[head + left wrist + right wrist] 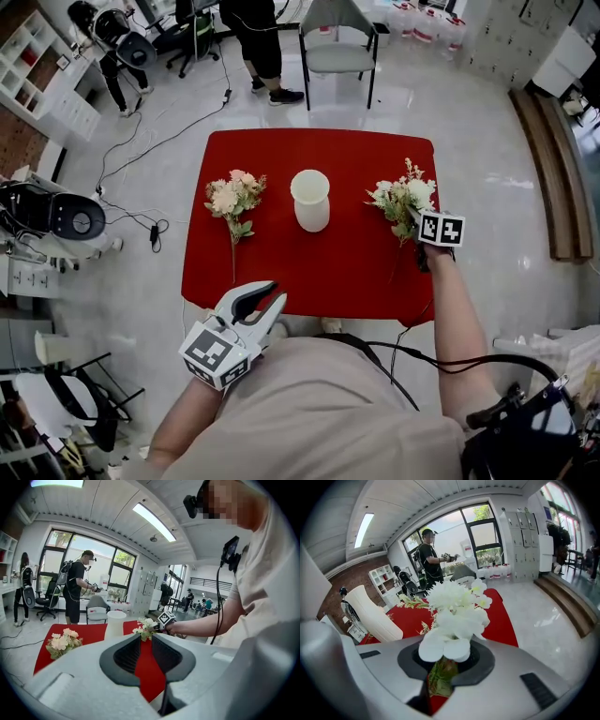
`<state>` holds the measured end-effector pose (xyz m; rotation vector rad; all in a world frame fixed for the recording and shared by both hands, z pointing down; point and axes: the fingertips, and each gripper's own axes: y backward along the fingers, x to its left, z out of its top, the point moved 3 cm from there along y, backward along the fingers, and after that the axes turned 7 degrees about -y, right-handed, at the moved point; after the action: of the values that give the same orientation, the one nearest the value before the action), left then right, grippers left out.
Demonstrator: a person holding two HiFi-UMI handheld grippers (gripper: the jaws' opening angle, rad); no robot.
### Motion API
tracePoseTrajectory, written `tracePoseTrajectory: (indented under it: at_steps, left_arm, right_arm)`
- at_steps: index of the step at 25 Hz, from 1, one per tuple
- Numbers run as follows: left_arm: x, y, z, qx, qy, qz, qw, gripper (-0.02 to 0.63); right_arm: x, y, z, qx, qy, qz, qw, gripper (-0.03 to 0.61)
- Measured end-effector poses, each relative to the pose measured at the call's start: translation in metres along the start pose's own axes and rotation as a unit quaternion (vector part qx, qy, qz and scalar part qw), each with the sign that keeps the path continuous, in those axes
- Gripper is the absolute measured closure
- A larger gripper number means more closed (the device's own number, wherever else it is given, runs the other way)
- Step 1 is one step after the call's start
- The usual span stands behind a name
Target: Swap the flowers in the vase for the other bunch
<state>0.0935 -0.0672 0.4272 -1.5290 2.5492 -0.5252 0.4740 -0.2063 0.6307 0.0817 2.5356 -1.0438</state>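
Note:
An empty white vase (pixel 310 199) (pixel 115 623) stands upright in the middle of the red table (pixel 319 267). A pink bunch (pixel 232 197) (pixel 62 641) lies on the table to the vase's left. To the vase's right is a white bunch (pixel 403 197) (pixel 454 613), low over the table. My right gripper (pixel 413 221) (pixel 444 665) is shut on its green stems; whether the bunch touches the cloth I cannot tell. My left gripper (pixel 277 292) (pixel 145 639) hovers at the table's near edge, open, with nothing between its jaws.
A grey chair (pixel 339 45) and a standing person (pixel 258 37) are beyond the table's far edge. A wooden bench (pixel 558 178) runs along the right. Equipment (pixel 56 216) and floor cables (pixel 141 150) lie to the left.

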Motion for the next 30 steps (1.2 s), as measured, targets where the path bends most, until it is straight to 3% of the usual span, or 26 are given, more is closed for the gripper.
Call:
tracePoseTrajectory:
  at_steps: [3,10,17,30]
  left_arm:
    - [0.0,-0.001,-0.004,0.004,0.005,0.01,0.9999,0.557]
    - [0.0,-0.006,-0.002,0.002,0.01,0.015,0.9998,0.557]
    - [0.002,-0.006,-0.003,-0.001,0.006,0.001,1.0,0.557]
    - [0.006,0.012,-0.012,-0.008,0.003,-0.041,0.9991,0.557]
  right_arm:
    - [-0.007,-0.012,-0.008,0.009,-0.005,-0.009,1.0,0.471]
    - [-0.012,-0.019,-0.014,0.01,-0.007,-0.018,1.0,0.317]
    - [-0.012,-0.011,-0.019,-0.003,-0.018,-0.026,0.999,0.242]
    - [-0.003,0.035,-0.029,-0.037,-0.035,-0.063,0.997,0.215]
